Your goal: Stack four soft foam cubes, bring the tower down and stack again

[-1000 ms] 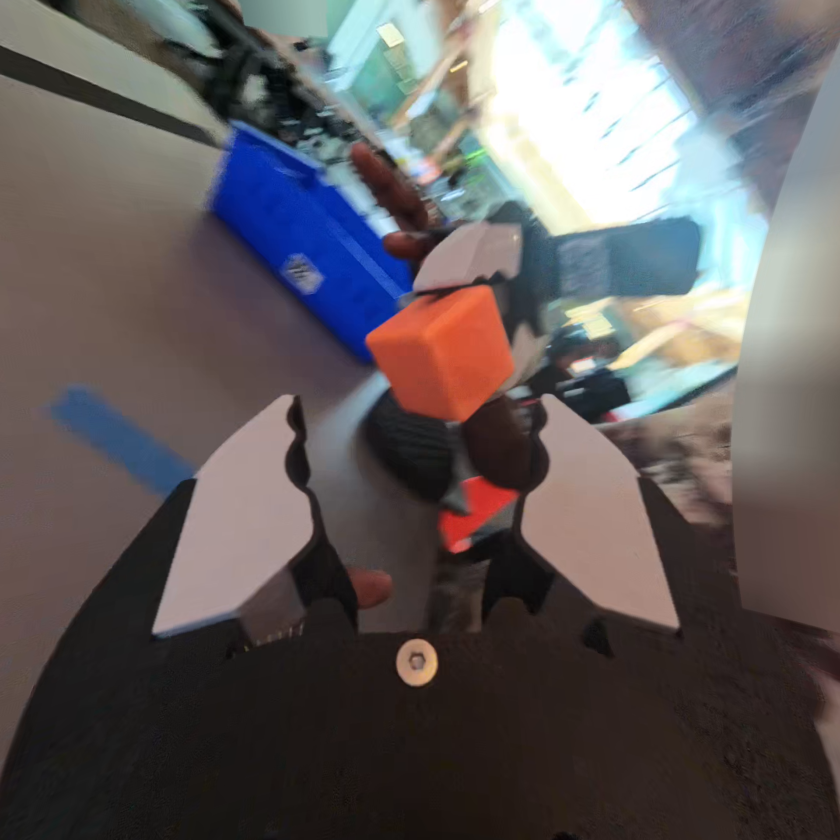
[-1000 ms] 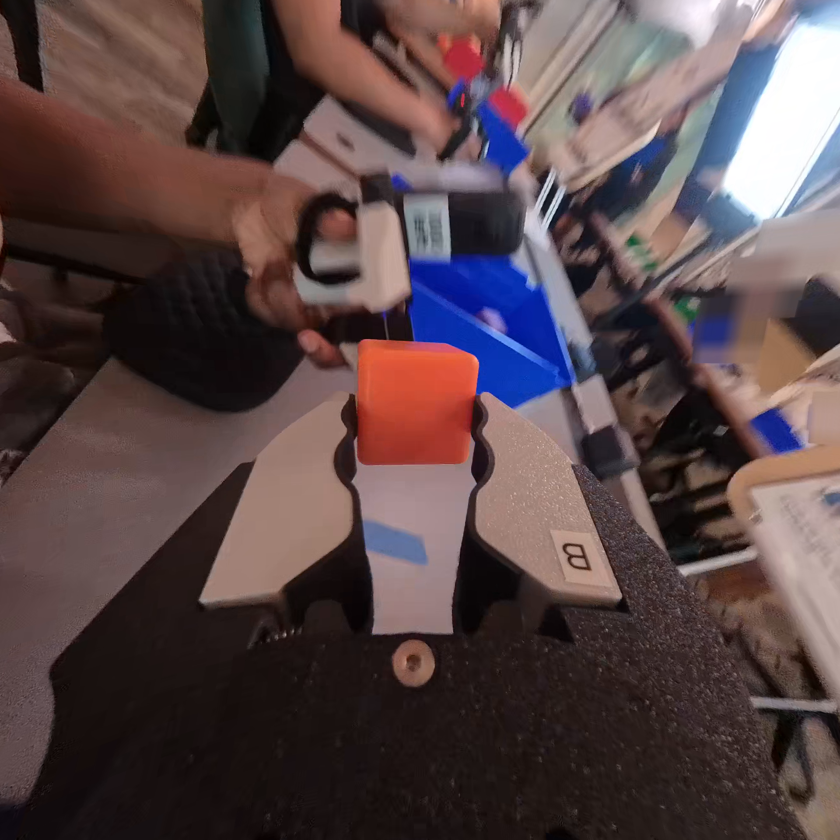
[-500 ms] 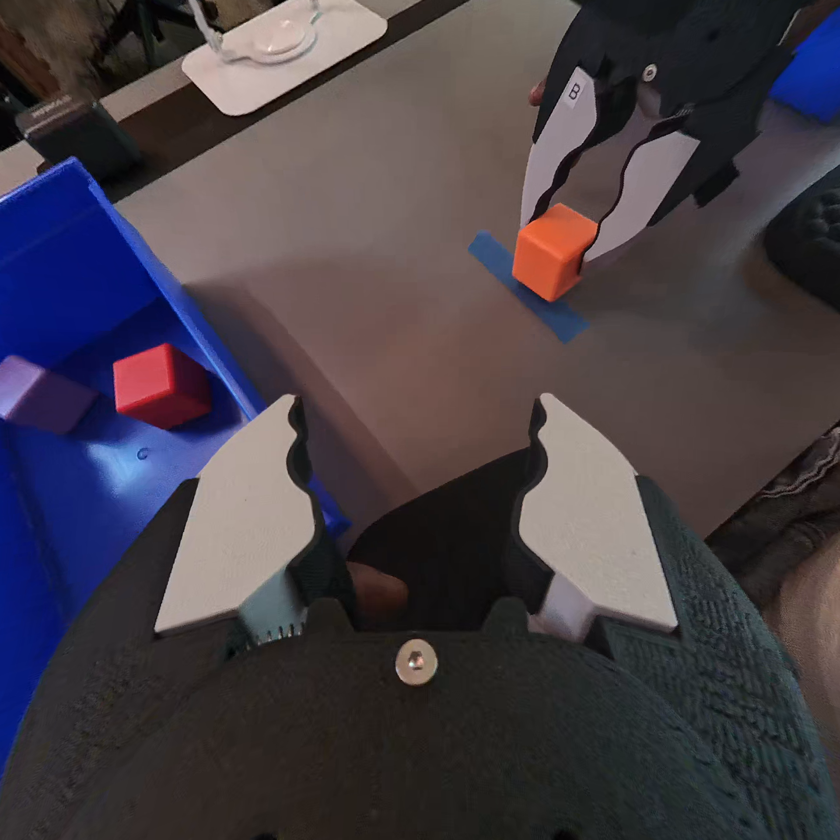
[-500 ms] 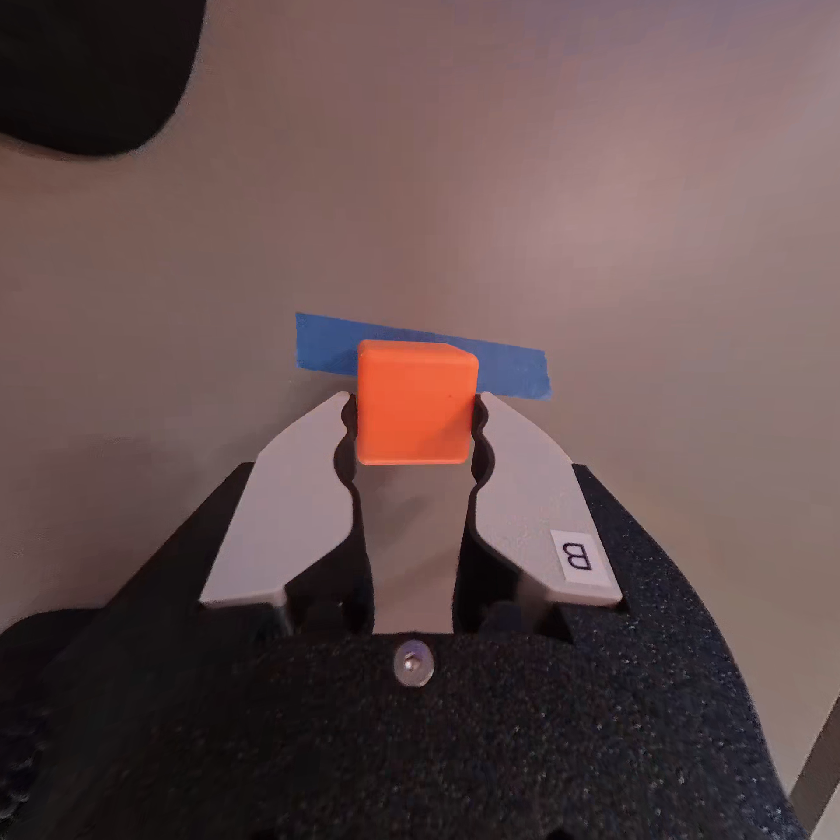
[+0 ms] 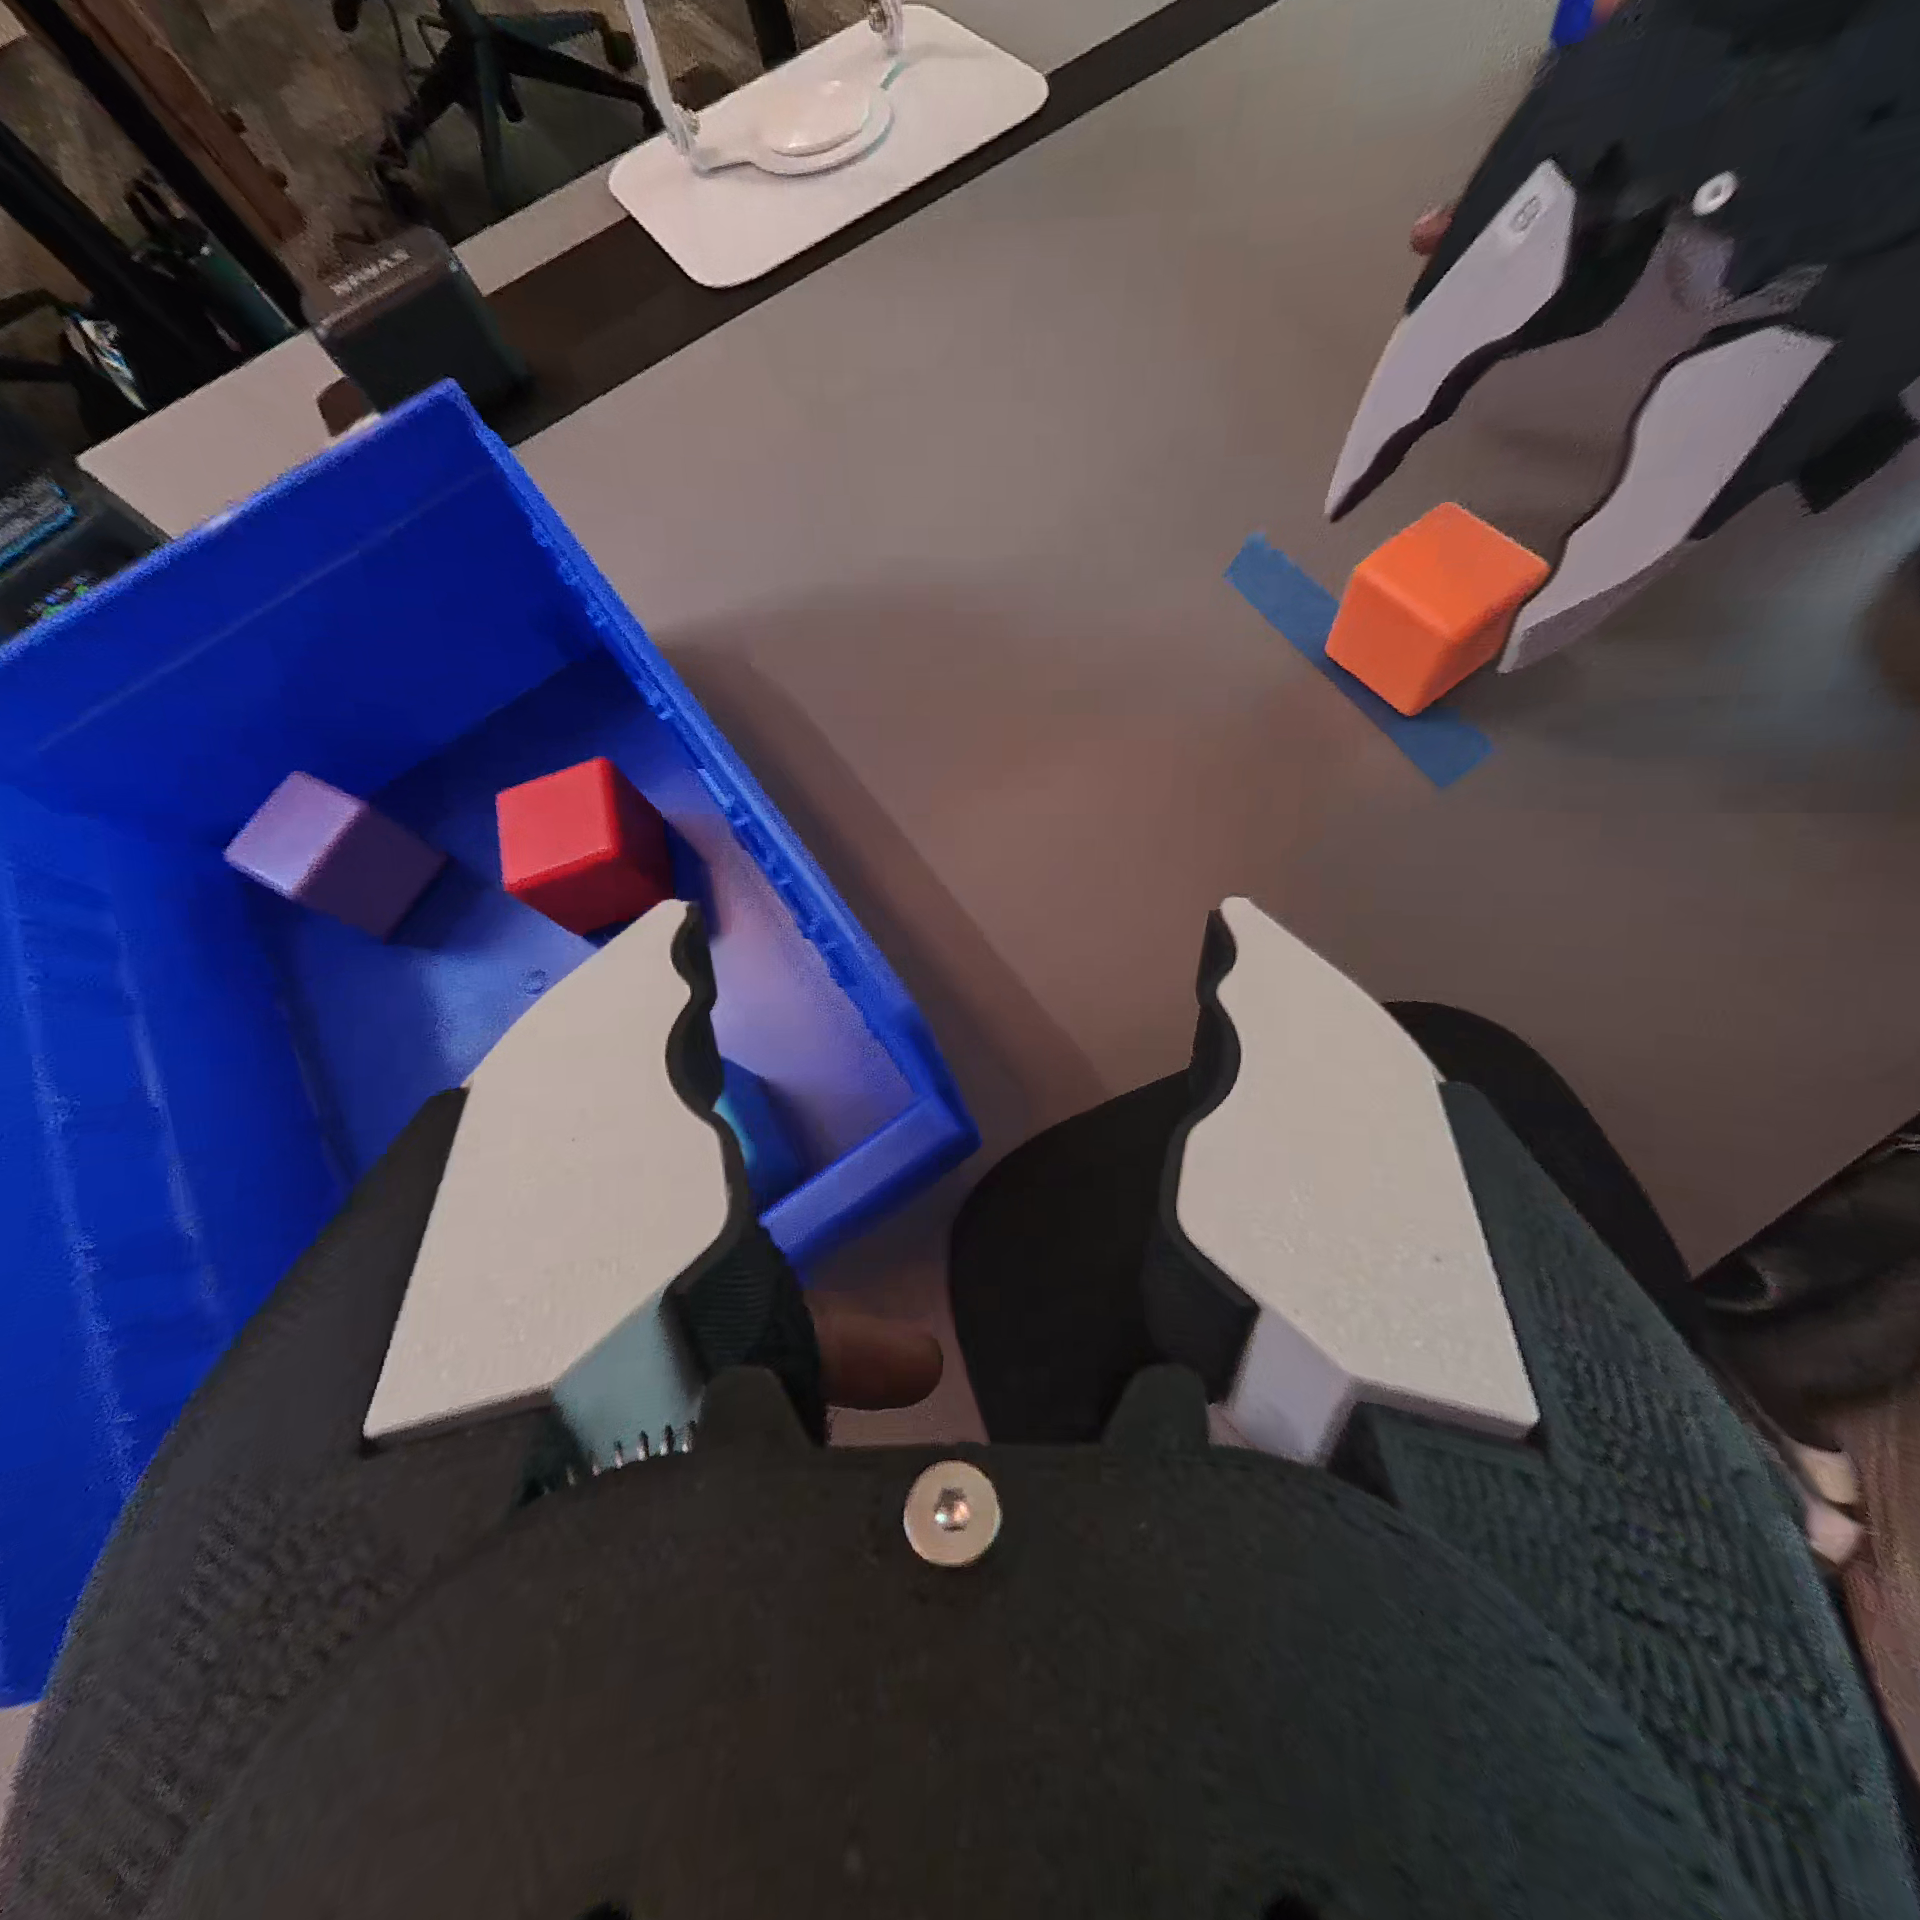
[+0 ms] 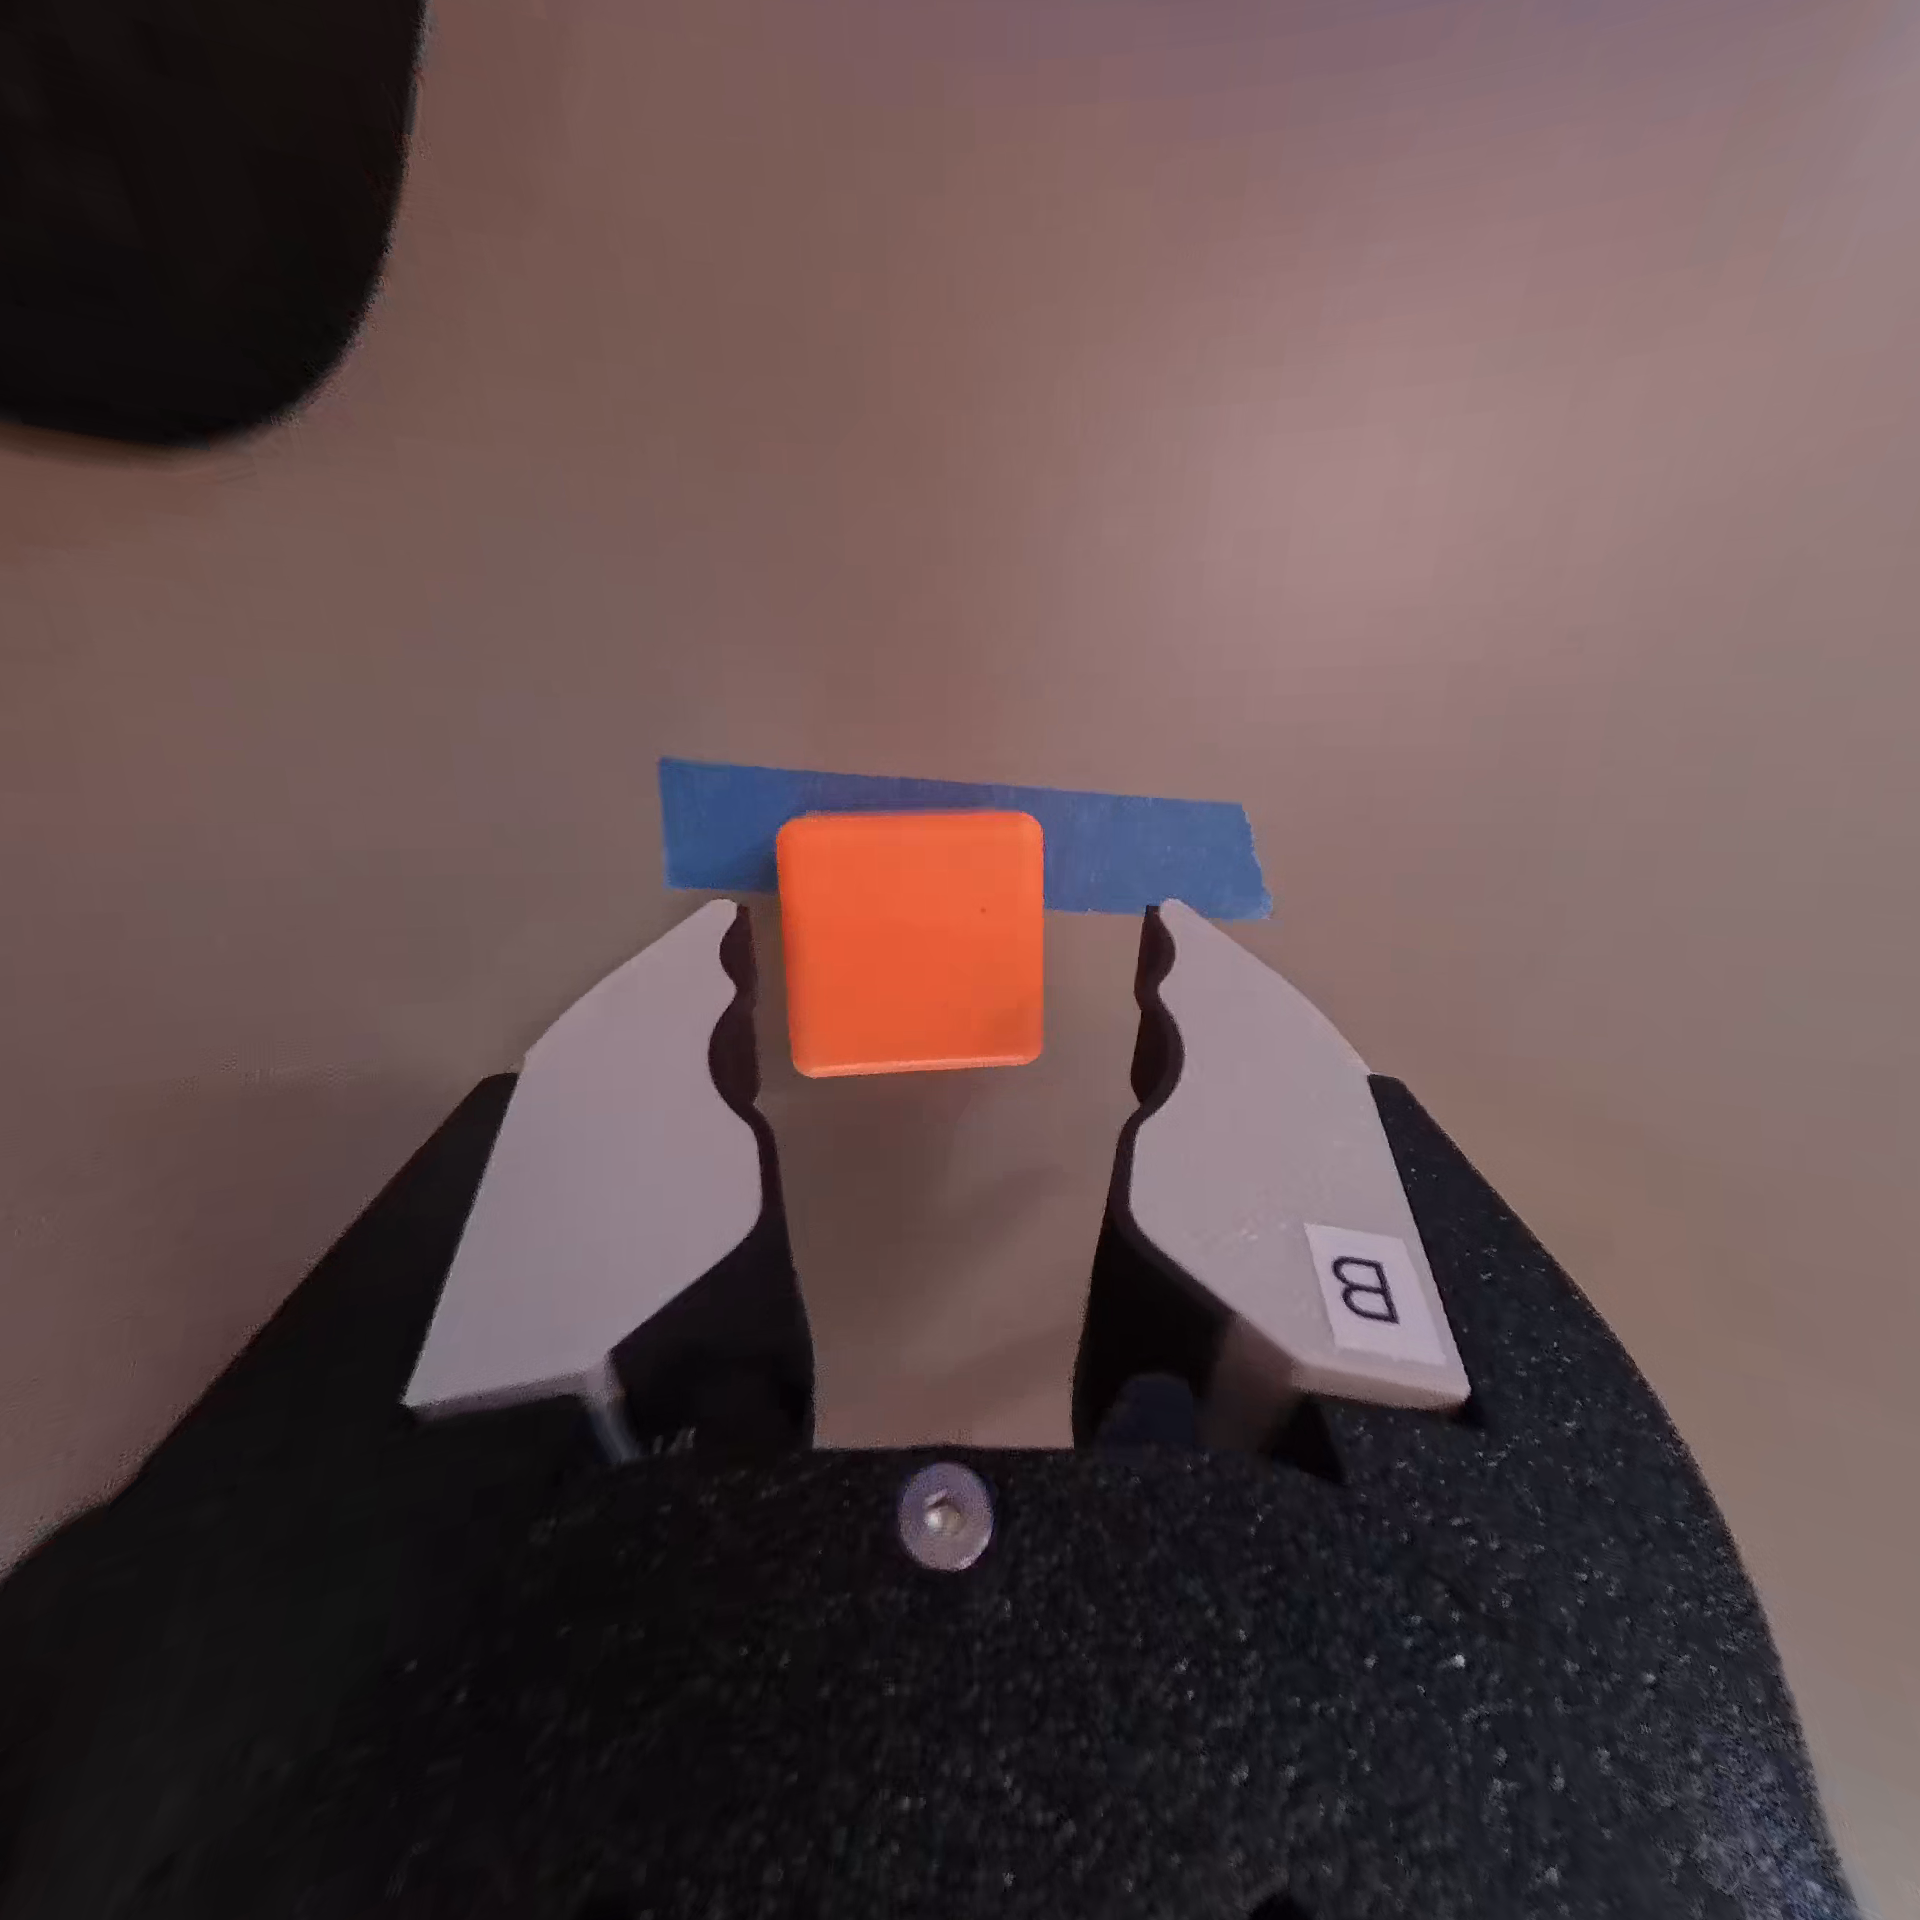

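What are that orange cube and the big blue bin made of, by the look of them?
Orange cube: probably soft foam with a smooth matte skin; its corners are rounded and it shows no gloss. Blue bin: looks like rigid moulded plastic, slightly glossy, with thin straight walls and a ribbed rim.

The orange cube (image 6: 909,940) looks matt and smooth; the blue bin (image 5: 260,623) is glossy plastic. The right claw (image 6: 940,914) has grainy black housing, and the surface (image 6: 1351,416) is smooth matt.
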Motion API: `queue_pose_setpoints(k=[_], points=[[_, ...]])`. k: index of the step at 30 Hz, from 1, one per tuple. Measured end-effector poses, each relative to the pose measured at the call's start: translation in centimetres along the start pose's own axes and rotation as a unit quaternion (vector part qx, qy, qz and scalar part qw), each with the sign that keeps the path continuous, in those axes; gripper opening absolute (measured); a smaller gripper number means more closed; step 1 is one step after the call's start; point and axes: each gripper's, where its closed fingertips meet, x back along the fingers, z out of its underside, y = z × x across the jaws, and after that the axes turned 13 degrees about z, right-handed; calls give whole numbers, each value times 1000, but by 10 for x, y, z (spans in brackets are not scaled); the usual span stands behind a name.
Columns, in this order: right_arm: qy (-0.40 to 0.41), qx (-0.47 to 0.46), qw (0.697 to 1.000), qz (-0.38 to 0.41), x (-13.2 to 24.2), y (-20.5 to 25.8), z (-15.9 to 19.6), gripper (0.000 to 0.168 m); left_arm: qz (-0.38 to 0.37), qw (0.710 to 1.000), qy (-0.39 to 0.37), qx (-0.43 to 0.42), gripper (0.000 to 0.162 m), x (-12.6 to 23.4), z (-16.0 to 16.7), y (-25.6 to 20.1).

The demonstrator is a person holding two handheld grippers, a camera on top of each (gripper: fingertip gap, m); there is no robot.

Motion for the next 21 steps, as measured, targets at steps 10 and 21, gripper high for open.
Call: queue_pose_setpoints(k=[10,21], points=[[-298,-181,936,45,60,-21,-18,84,-1,993,78,88,73,-41,6,130],[-283,-171,941,71,47,-24,-10,87,23,974,168,151,51,-111,56,162]])
